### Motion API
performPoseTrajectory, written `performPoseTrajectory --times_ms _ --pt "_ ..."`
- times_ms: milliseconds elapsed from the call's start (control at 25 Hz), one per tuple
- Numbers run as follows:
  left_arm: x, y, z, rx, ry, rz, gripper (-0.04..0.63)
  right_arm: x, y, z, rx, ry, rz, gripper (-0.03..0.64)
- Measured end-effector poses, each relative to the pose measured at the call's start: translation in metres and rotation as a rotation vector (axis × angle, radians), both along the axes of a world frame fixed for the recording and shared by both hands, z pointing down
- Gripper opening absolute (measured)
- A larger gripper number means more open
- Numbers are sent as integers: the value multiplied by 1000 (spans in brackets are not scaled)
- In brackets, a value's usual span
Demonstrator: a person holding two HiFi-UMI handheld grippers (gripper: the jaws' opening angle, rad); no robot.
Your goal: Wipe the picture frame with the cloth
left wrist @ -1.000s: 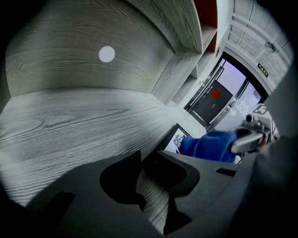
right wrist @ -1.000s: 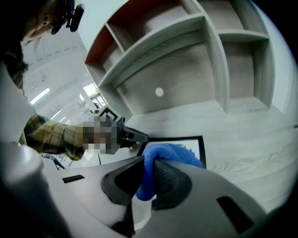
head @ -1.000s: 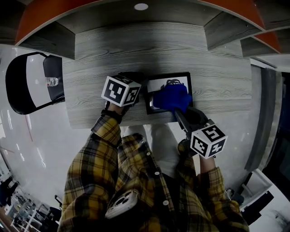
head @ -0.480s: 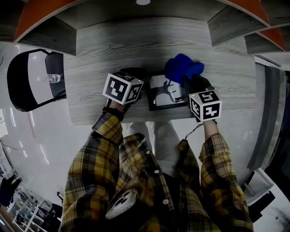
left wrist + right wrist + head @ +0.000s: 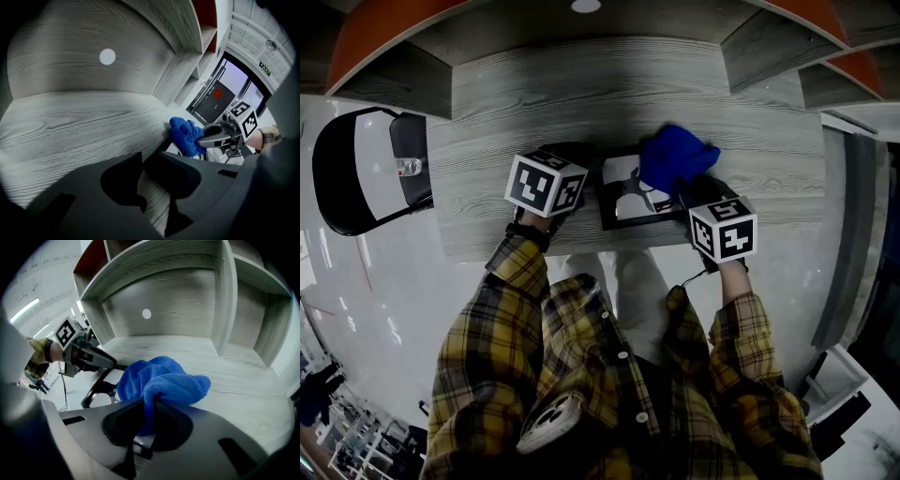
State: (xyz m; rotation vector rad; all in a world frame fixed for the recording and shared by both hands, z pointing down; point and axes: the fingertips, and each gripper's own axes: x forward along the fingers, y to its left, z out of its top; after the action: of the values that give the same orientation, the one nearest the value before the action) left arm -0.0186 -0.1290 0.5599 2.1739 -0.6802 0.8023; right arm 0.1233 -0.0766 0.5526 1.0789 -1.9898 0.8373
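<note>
Progress looks to be partway through the wiping itself, not the setting up. The picture frame [image 5: 623, 204] lies flat close to the near edge of the tabletop [image 5: 581, 94], about midway along that edge. The left tool [image 5: 149, 161] is at the frame's left side, its jaws standing either side of that edge and seemingly pinching it, which I take to be for steadying. The right tool [image 5: 149, 413] has its jaws pressed onto a fold of the blue cloth [image 5: 675, 157], and the rest of the cloth bulges out in a bunch beyond the tips.

The cloth sits over the frame's far right corner, covering that part. No view settles whether it presses on the glass or hangs just above it. The left and near parts of the glass and the near border lie uncovered.

Picking up the cloth and bracing the frame are done. How much of the surface has been cleaned cannot be read from the glass, so strokes across the uncovered area and along the borders probably remain.
</note>
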Motion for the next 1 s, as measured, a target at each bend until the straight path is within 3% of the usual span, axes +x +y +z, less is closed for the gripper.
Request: performPoseTrajectory --times_ms 400,800,1000 --pt "5 -2 1 -9 2 -6 106 12 66 -8 -83 -71 26 48" --pt "6 -2 3 -20 5 -4 106 15 118 -2 -168 -22 -9 48" --pt "5 -3 4 -2 3 -9 106 16 118 -12 -145 -65 27 48"
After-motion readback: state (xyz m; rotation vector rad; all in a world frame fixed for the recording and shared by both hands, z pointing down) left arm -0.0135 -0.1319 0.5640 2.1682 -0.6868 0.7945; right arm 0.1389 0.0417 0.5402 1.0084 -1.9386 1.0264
